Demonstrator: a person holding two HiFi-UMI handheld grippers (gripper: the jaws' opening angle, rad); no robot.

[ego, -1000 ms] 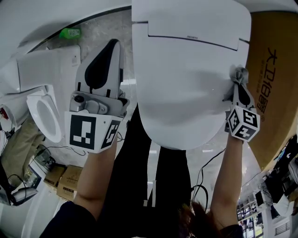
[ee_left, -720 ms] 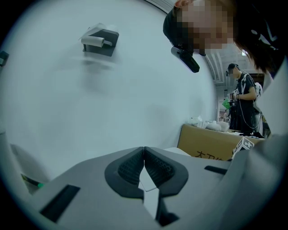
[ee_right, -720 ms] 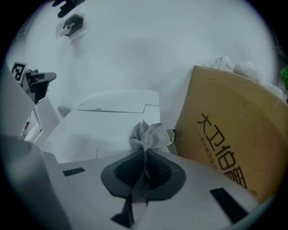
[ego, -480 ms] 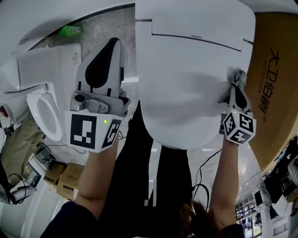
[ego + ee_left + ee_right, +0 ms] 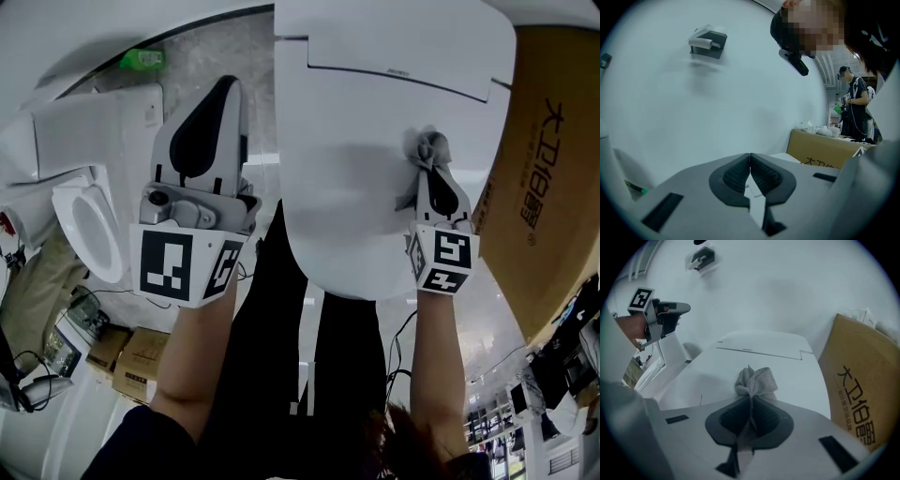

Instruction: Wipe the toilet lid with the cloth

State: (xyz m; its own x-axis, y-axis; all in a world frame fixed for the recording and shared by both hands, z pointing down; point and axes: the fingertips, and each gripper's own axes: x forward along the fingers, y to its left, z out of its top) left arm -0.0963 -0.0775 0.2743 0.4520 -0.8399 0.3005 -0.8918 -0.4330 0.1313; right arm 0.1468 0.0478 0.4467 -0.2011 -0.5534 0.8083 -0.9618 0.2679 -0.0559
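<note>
Nearest the person, the left gripper [image 5: 225,94] is held up off the left side of the toilet lid [image 5: 366,141], apart from it; its own view shows the jaws pressed together with nothing between them, so it plays no part in the wiping at this moment. The right gripper [image 5: 429,171] reaches over the right half of the lid; its jaws are clamped on the grey cloth [image 5: 427,145], which bunches out in a knot past the tips and rests on the white surface, with a thin tail running back between the pads.

As a judgement, the wiping is under way but far from finished; the cloth sits right of the middle, toward the hinge end, and the left half and the rounded front look as though they are yet to be covered. No streak, wet mark or dirt shows on the lid, so which parts are already clean cannot be told.

Beyond the lid's right edge stands a cardboard box [image 5: 544,169], cut off by the frame; to the left stands a second toilet [image 5: 89,225], only partly in view. The cloth's underside is hidden, so how firmly it presses cannot be seen; the left gripper's view misses the lid altogether.
</note>
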